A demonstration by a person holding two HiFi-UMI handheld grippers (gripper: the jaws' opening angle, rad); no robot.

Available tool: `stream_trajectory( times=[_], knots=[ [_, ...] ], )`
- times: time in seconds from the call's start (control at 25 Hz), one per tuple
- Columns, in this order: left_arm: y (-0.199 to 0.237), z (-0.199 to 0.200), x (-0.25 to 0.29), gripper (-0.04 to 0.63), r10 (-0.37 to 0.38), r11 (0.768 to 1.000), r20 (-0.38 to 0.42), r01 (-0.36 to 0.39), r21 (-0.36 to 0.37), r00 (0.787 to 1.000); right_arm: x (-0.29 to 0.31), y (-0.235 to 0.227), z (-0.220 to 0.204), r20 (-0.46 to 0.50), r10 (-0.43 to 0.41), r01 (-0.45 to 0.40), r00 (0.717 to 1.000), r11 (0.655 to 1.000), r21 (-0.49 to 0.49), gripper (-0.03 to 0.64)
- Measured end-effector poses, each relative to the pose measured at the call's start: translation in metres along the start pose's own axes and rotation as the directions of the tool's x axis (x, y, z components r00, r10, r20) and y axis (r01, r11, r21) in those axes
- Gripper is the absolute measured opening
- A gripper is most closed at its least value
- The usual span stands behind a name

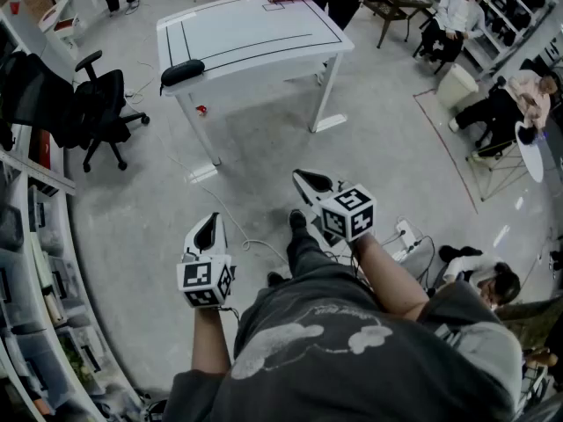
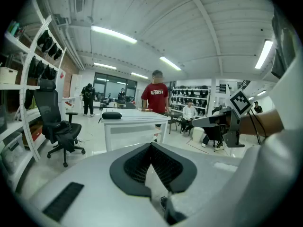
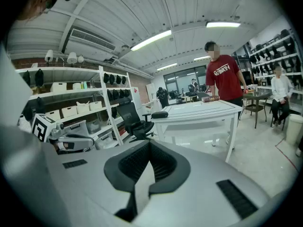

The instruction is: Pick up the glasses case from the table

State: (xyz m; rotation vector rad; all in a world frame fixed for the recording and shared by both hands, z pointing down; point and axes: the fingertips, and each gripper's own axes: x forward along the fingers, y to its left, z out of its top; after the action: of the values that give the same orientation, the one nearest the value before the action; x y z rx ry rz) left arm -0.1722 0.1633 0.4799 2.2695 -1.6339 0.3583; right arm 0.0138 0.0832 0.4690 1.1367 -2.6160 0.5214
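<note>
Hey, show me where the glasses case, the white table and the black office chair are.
glasses case (image 1: 182, 72), head view, middle of its dark top.
white table (image 1: 255, 33), head view, bare middle of the tabletop.
office chair (image 1: 101, 104), head view, middle of the chair.

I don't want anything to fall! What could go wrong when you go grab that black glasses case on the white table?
The black oval glasses case lies right at a corner of the white table, so a clumsy nudge might push it off. The left gripper and right gripper are both shut; unless one opens first, it would only bump the case. A thin white cable lies on the floor ahead, which could trip the person.
</note>
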Motion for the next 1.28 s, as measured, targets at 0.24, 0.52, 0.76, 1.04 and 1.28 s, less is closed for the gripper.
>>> stream_trajectory(
  times=[0.24,0.52,0.76,1.04,1.28],
  knots=[
    [-0.013,0.006,0.008,0.002,-0.001,1.0,0.006,0.001,0.004,1.0,-0.002,-0.008,0.0,0.004,0.014,-0.014,1.0,1.0,0.007,-0.002],
    [-0.018,0.011,0.026,0.002,-0.012,1.0,0.008,0.012,-0.003,1.0,0.002,-0.027,0.001,0.01,0.01,-0.01,1.0,1.0,0.028,-0.002],
    [-0.027,0.01,0.057,0.002,-0.03,1.0,-0.011,0.03,-0.001,0.999,0.011,-0.062,0.0,0.022,-0.016,0.014,1.0,0.996,0.089,-0.002],
    [-0.014,0.03,0.123,0.002,0.0,1.0,-0.049,0.001,0.026,0.999,0.051,-0.13,0.008,0.0,-0.013,0.012,1.0,0.988,0.153,-0.002],
    [-0.002,0.065,0.188,0.002,0.056,0.998,-0.073,-0.056,0.002,0.996,0.108,-0.194,0.045,-0.011,0.037,-0.035,0.999,0.986,0.162,-0.002]
  ],
)
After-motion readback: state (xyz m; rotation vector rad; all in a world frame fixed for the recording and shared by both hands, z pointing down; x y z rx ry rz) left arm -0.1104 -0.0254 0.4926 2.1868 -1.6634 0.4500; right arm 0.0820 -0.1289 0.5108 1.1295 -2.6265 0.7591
